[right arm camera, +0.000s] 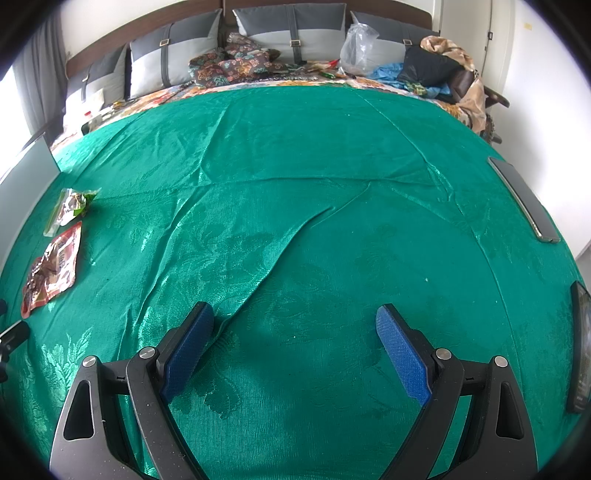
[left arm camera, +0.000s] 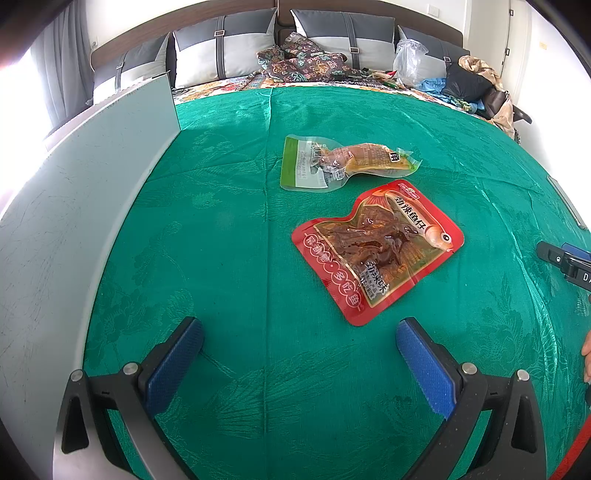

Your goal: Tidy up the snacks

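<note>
A green patterned cloth [left arm camera: 229, 258] fills most of both views, creased in long folds and spread over a bed, with grey cushions [right arm camera: 291, 29] across the top of the frame. A pale grey board [left arm camera: 74, 221] stands along the left edge of the left wrist view. The left gripper [left arm camera: 299, 363] sits at the bottom of that view, its jaws spread wide with only cloth between the blue pads. The right gripper [right arm camera: 295, 347] sits at the bottom of its own view, jaws likewise spread wide and holding nothing. The red fish snack packet [left arm camera: 376, 247] lies flat just right of centre in the left wrist view, above the open jaws. The green and clear snack packet [left arm camera: 343, 162] lies just above it, the two nearly touching. A dark phone [right arm camera: 524, 199] lies at the right edge of the right wrist view.
</note>
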`<state>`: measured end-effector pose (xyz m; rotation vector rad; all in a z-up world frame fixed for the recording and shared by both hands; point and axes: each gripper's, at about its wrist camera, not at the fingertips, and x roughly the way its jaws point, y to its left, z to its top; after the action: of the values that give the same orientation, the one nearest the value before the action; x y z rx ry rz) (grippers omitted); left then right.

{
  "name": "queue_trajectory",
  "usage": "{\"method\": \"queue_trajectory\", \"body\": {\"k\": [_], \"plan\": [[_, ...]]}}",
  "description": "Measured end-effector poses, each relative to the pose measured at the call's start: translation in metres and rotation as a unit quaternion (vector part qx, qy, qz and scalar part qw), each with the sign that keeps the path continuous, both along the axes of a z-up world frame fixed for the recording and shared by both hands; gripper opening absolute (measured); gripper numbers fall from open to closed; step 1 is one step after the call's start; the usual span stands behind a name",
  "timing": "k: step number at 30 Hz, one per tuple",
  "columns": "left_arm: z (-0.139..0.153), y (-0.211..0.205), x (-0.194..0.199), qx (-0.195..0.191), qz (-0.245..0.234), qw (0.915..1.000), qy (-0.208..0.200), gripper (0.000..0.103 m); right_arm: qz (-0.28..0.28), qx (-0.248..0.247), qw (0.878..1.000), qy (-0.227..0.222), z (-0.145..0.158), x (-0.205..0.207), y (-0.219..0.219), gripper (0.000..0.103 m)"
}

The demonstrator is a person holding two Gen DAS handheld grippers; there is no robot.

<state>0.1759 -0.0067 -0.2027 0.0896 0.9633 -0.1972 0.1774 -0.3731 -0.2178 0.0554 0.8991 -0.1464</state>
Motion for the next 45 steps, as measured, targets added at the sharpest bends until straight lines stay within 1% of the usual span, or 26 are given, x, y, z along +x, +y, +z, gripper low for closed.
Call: {"method": "queue_trajectory", "body": {"k": [27, 28, 30, 32, 33, 35, 36, 38, 40, 41, 43, 44, 45], "plan": [[0.000, 0.000, 0.000, -0.001, 0.000, 1.0000, 0.000, 0.103, 0.000, 0.000, 1.000, 0.000, 0.000, 0.000, 0.000, 0.092], [0.000, -0.001, 0.000, -0.001, -0.003, 1.0000, 0.001, 0.103, 0.000, 0.001, 1.000, 0.000, 0.001, 0.000, 0.001, 0.092], [0.001, -0.001, 0.003, -0.004, -0.037, 0.9990, 0.024, 0.103, 0.000, 0.001, 1.000, 0.000, 0.000, 0.000, 0.000, 0.092], [0.009, -0.001, 0.015, -0.030, -0.081, 0.9947, 0.055, 0.103, 0.000, 0.000, 1.000, 0.000, 0.000, 0.000, 0.000, 0.092], [0.017, -0.002, 0.022, -0.041, -0.101, 0.9920, 0.064, 0.103, 0.000, 0.000, 1.000, 0.000, 0.000, 0.000, 0.000, 0.092], [0.033, -0.010, 0.040, -0.050, -0.135, 0.9868, 0.074, 0.103, 0.000, 0.000, 1.000, 0.000, 0.000, 0.000, 0.000, 0.092], [0.038, -0.016, 0.051, -0.049, -0.153, 0.9833, 0.086, 0.103, 0.000, 0.000, 1.000, 0.000, 0.000, 0.000, 0.000, 0.092], [0.041, -0.030, 0.071, -0.040, -0.184, 0.9754, 0.115, 0.103, 0.000, 0.000, 1.000, 0.000, 0.000, 0.000, 0.000, 0.092], [0.039, -0.047, 0.083, -0.015, -0.213, 0.9689, 0.125, 0.103, 0.000, 0.000, 1.000, 0.000, 0.001, 0.000, 0.001, 0.092], [0.035, -0.058, 0.088, 0.004, -0.231, 0.9648, 0.126, 0.103, 0.000, 0.000, 1.000, 0.000, 0.000, 0.000, 0.000, 0.092], [0.027, -0.069, 0.089, 0.020, -0.250, 0.9586, 0.135, 0.103, 0.000, 0.000, 1.000, 0.000, 0.001, 0.000, 0.001, 0.092], [0.019, -0.074, 0.094, 0.026, -0.253, 0.9558, 0.148, 0.103, 0.000, 0.000, 1.000, 0.000, 0.000, 0.000, 0.000, 0.092], [0.013, -0.077, 0.099, 0.029, -0.249, 0.9550, 0.158, 0.103, 0.000, 0.000, 1.000, 0.000, 0.000, 0.000, 0.000, 0.092]]}}
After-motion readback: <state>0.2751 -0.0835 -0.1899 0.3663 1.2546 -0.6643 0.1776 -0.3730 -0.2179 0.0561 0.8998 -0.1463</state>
